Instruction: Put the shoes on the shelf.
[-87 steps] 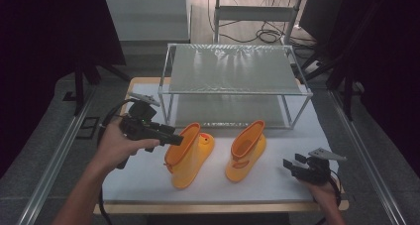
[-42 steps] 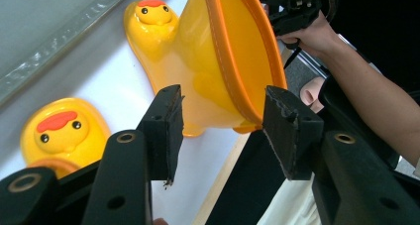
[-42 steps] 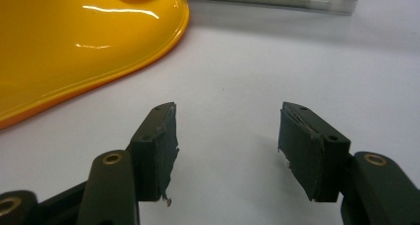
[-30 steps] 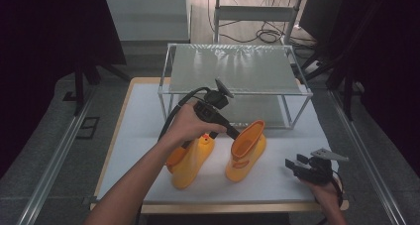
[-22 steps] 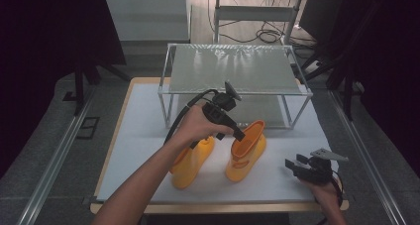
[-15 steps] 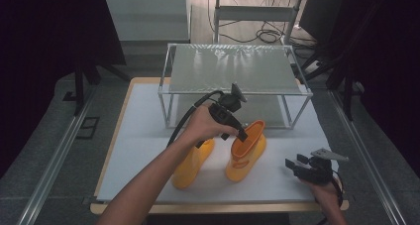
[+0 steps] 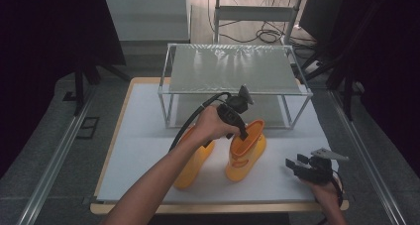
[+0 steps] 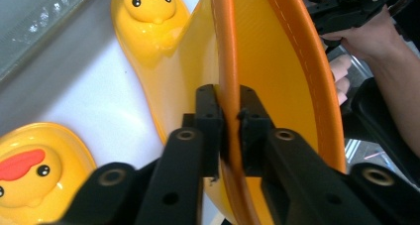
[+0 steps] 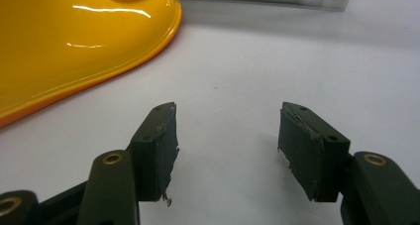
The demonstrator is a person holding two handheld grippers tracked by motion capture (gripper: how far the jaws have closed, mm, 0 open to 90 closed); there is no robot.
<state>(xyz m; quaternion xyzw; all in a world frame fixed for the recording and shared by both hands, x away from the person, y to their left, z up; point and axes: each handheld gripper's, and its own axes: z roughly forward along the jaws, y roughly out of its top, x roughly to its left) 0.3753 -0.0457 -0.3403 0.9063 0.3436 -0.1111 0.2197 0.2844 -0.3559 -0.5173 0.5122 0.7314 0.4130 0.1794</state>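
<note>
Wide-open right claw [image 9: 225, 150] over white table [image 9: 297, 61], yellow boot [image 9: 64, 41] near its left jaw.

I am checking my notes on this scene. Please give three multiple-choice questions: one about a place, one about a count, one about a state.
1. Where does the left hand-held gripper grip the right boot?
A. toe
B. top rim
C. sole

2. How many yellow boots stand on the table?
A. one
B. two
C. three

3. How are the jaws of the right hand-held gripper?
A. open
B. shut on a boot
C. shut on nothing

Answers: 1 B, the pads pinch the orange rim. 2 B, a pair stands before the shelf. 3 A, bare table shows between them.
</note>
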